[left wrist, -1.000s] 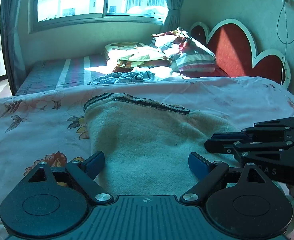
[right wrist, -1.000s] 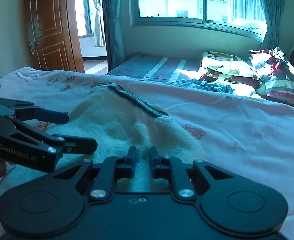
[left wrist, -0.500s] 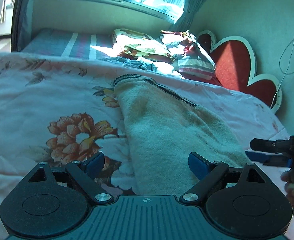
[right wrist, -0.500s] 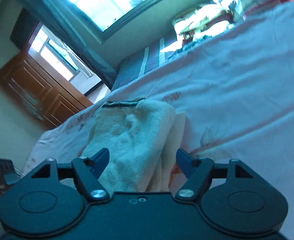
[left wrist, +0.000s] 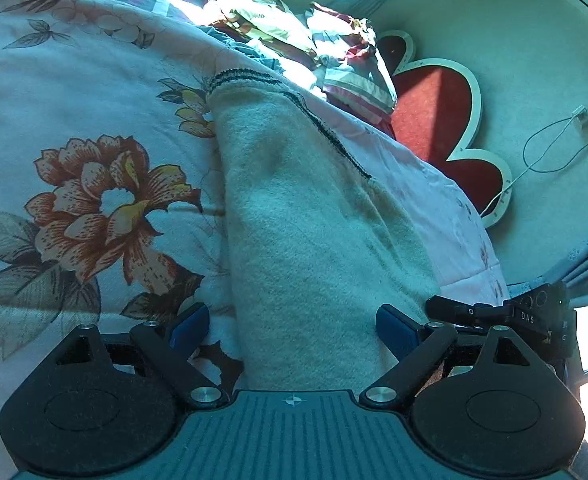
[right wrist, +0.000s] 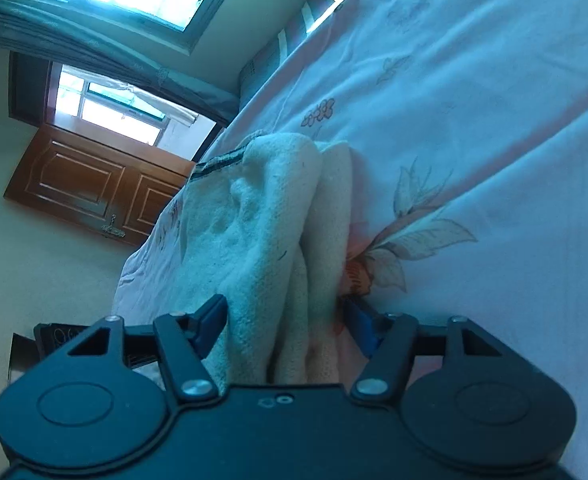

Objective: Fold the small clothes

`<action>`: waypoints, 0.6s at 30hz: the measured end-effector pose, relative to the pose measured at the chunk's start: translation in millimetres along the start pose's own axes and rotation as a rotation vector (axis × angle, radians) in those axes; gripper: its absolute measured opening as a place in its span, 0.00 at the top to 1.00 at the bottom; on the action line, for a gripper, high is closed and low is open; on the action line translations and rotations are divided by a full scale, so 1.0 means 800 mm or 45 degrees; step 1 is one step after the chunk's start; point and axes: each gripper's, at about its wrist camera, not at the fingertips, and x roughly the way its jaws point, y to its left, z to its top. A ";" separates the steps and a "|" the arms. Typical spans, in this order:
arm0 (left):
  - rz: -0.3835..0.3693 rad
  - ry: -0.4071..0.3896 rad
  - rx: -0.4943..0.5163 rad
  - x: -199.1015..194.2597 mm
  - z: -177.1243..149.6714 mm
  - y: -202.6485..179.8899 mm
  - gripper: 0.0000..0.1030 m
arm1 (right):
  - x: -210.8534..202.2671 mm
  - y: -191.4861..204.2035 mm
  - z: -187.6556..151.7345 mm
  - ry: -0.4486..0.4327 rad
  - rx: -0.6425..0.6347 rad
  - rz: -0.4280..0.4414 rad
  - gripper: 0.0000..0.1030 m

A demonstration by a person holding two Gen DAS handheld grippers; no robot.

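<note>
Garment [left wrist: 313, 220]: cream, fuzzy, dark-striped hem, lying folded lengthwise on the floral bedspread [left wrist: 74, 80]. Left gripper [left wrist: 292, 326] stands wide, straddling its near end, pads clear. Right gripper [right wrist: 284, 320] is closing around the stacked folded edge, pads not yet pressing. Left view alone shows the red headboard [left wrist: 433, 112]; right view alone shows the door [right wrist: 94, 184].
</note>
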 end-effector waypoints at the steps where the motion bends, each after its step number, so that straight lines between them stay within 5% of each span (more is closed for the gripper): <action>1: 0.002 0.008 0.017 0.003 0.003 -0.003 0.13 | 0.004 0.004 0.001 0.017 -0.013 0.004 0.37; 2: 0.000 0.015 0.027 0.007 0.005 -0.005 0.14 | 0.009 0.008 0.003 0.031 -0.031 0.007 0.37; 3: -0.014 0.029 0.032 0.011 0.009 -0.007 0.29 | 0.012 0.011 0.006 0.043 -0.048 0.009 0.39; 4: -0.024 0.050 0.020 0.014 0.014 -0.008 0.32 | 0.016 0.014 0.007 0.048 -0.065 0.005 0.41; 6: -0.026 0.053 0.039 0.020 0.016 -0.011 0.32 | 0.020 0.016 0.009 0.048 -0.086 -0.011 0.52; 12: -0.028 0.036 0.049 0.024 0.018 -0.013 0.33 | 0.010 0.007 0.005 0.043 -0.093 0.030 0.59; 15: 0.058 0.023 0.156 0.024 0.015 -0.033 0.49 | 0.008 0.030 -0.004 0.002 -0.209 -0.051 0.67; 18: 0.070 0.018 0.175 0.018 0.018 -0.041 0.54 | 0.003 0.037 -0.010 -0.039 -0.188 -0.037 0.70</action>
